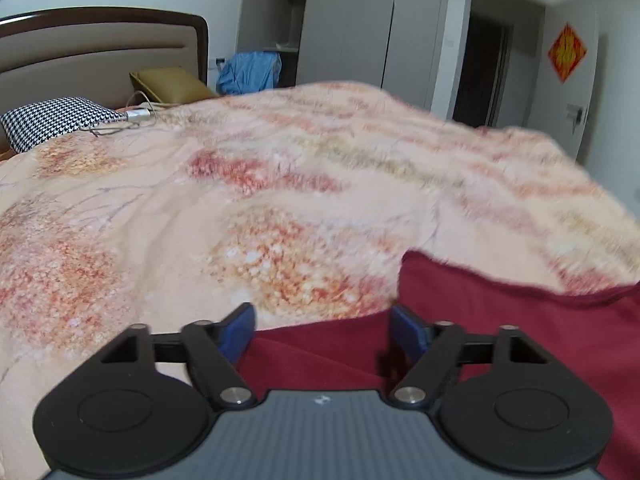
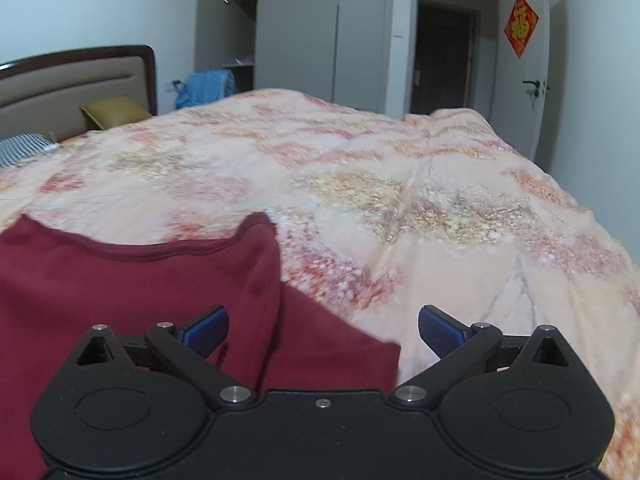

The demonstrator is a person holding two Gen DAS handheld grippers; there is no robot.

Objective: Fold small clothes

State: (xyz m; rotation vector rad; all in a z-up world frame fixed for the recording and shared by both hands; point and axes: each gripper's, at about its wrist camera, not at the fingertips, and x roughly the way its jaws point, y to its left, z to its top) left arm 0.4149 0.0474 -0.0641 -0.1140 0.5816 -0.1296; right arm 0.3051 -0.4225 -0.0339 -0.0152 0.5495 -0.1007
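Left tool (image 1: 322, 330) spread wide, red garment (image 1: 500, 320) below, floral bedspread (image 1: 240, 184)

— What colour is the garment (image 2: 140, 280)?
— Dark red, plain. The bedspread (image 1: 280, 200) is peach with orange-red blossom patches.
— And the far pillows?
— One black-and-white houndstooth (image 1: 56, 122), one olive-gold (image 1: 172, 84). The tongs (image 2: 323, 330) have blue pads on black arms.

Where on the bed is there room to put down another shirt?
The flowery peach blanket lies bare beyond and right of the dark red cloth garment. It gets crowded near the brown headboard, with the houndstooth pillow, olive cushion and white cable.
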